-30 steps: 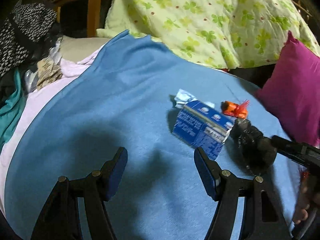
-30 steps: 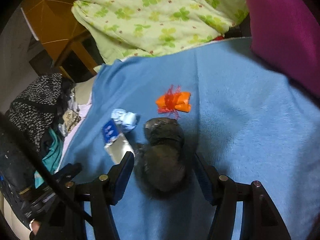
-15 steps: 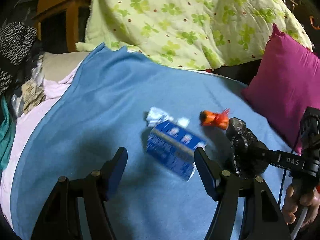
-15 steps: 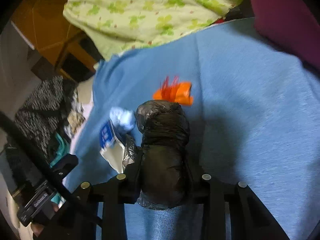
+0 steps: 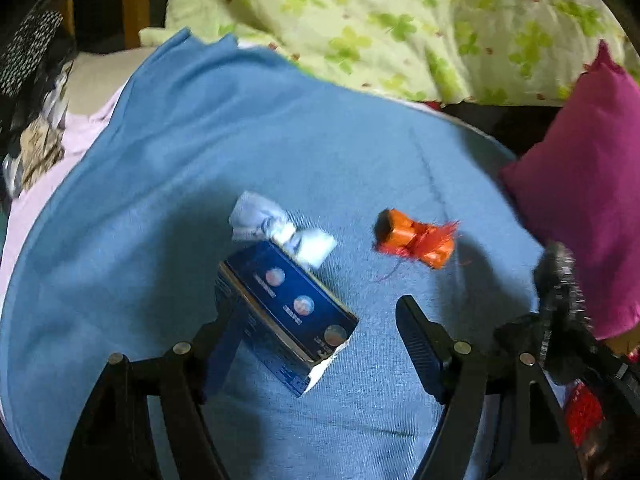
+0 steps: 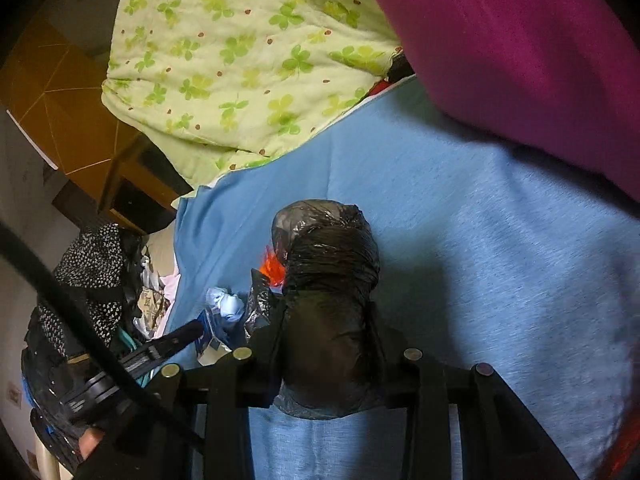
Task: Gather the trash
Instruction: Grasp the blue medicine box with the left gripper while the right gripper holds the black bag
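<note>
Left wrist view: left gripper [image 5: 316, 344] with jaws spread, just widened, straddling the blue carton [image 5: 286, 312] on the blue blanket [image 5: 160, 184]; orange wrapper [image 5: 416, 238] beside the carton.
Right wrist view: right gripper [image 6: 326, 344] clamped on the rolled black trash bag [image 6: 330, 292] above the blanket.

Left claw [image 5: 316, 344]: black frame, dark blue pads, silver screws. Right claw [image 6: 328, 340]: black frame, silver screws, black cable [image 6: 80, 320].

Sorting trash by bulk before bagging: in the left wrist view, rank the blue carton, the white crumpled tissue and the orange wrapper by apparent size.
1. blue carton, clearly largest, though it lies nearest the camera.
2. and 3. white crumpled tissue and orange wrapper: they look about alike, so I leave them unranked.
</note>
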A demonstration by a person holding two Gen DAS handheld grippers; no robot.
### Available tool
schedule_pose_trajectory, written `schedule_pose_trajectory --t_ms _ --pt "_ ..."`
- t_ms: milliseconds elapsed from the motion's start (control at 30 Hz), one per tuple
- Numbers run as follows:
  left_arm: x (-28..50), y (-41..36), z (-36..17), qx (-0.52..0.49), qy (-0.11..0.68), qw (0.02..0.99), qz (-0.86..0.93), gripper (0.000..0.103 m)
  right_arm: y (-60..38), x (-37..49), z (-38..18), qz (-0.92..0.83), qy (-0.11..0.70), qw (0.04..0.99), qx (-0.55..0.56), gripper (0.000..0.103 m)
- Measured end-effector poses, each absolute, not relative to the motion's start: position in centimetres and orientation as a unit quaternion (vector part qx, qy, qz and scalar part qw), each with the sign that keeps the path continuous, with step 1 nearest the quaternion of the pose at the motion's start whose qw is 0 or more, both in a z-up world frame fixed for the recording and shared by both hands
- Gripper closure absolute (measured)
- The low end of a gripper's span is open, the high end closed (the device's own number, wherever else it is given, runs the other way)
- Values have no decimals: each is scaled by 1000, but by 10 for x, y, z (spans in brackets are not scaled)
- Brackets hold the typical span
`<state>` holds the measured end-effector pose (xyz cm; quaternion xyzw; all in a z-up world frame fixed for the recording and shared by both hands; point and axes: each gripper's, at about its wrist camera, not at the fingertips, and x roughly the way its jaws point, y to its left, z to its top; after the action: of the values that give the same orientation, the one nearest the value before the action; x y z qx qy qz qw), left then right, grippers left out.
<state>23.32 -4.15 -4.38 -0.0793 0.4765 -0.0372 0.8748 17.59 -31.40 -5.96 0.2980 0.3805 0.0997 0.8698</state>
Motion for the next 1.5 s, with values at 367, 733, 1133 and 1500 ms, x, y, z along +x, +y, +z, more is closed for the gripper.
schedule_pose_trajectory --t_ms 367,733,1133,1500 --pt "194 4 -87 -132 494 859 -18 82 -303 172 -48 116 370 875 289 66" --pt "173 31 -53 -122 468 875 -13 79 -294 174 -49 122 376 872 289 66" --pt "198 -10 -44 -63 442 894 39 28 -292 178 -49 128 378 871 288 65" --pt "198 12 -71 -85 446 889 59 63 -292 175 -47 131 376 873 283 66"
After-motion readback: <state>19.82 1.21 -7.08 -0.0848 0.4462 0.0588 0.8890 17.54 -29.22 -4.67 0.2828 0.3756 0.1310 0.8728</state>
